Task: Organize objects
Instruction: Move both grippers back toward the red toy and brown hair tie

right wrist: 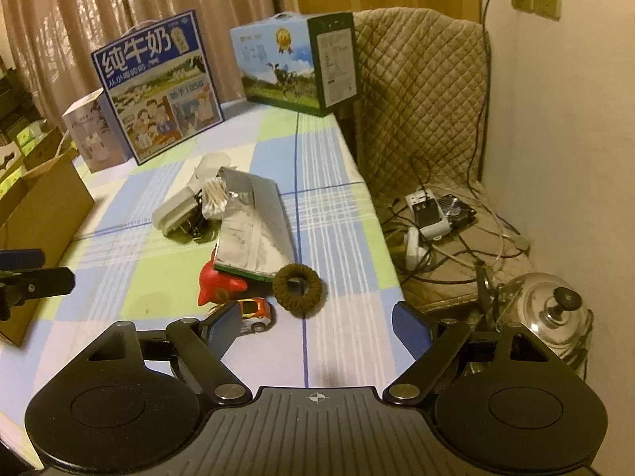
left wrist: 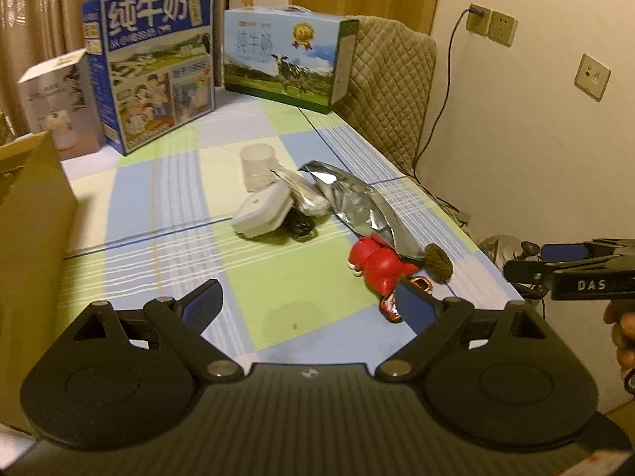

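Loose objects lie on the checked tablecloth: a red toy figure, a small toy car, a brown knitted ring, a silver foil bag, a white adapter with black cable, a bag of cotton swabs and a translucent cup. My left gripper is open and empty, hovering near the table's front, the red toy just ahead on its right. My right gripper is open and empty, the toy car by its left finger. The right gripper also shows in the left wrist view.
Two milk cartons and a white box stand at the table's back. A cardboard box stands at the left. A quilted chair with cables and a glass-lidded pot are at the right.
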A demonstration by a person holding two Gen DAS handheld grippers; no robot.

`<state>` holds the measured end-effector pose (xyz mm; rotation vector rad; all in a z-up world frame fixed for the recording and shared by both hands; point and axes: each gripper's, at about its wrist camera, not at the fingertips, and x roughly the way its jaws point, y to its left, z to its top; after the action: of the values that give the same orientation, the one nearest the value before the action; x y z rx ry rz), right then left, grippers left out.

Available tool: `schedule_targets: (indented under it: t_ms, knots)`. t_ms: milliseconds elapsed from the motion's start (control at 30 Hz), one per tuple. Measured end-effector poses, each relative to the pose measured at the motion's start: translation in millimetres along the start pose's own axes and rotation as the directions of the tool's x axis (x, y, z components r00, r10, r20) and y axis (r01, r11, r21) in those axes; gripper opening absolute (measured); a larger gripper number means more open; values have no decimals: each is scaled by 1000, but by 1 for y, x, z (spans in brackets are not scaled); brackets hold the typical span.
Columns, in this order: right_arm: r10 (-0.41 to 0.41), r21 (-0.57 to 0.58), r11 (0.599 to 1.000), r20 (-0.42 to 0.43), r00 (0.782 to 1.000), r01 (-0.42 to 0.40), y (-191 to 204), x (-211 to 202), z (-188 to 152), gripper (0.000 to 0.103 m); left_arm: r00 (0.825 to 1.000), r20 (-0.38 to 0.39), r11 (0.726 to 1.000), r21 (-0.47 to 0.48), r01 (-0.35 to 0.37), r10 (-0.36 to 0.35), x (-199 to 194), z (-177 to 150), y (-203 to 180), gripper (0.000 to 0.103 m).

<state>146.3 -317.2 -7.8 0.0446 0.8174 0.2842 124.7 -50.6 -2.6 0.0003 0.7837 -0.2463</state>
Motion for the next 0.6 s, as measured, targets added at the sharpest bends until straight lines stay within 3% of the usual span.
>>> schedule_targets:
  t_ms: [200,600]
  knots:
    - [22,-21,1000,-26,999,-23,-4,26,-1,71,999,-23,1000,12,25,-25,26,0,-10,91]
    - [73,-80,994,-67,995,-78,-10,80,6,67,996,-71,998,31,61,-59,71,-2,-20,88]
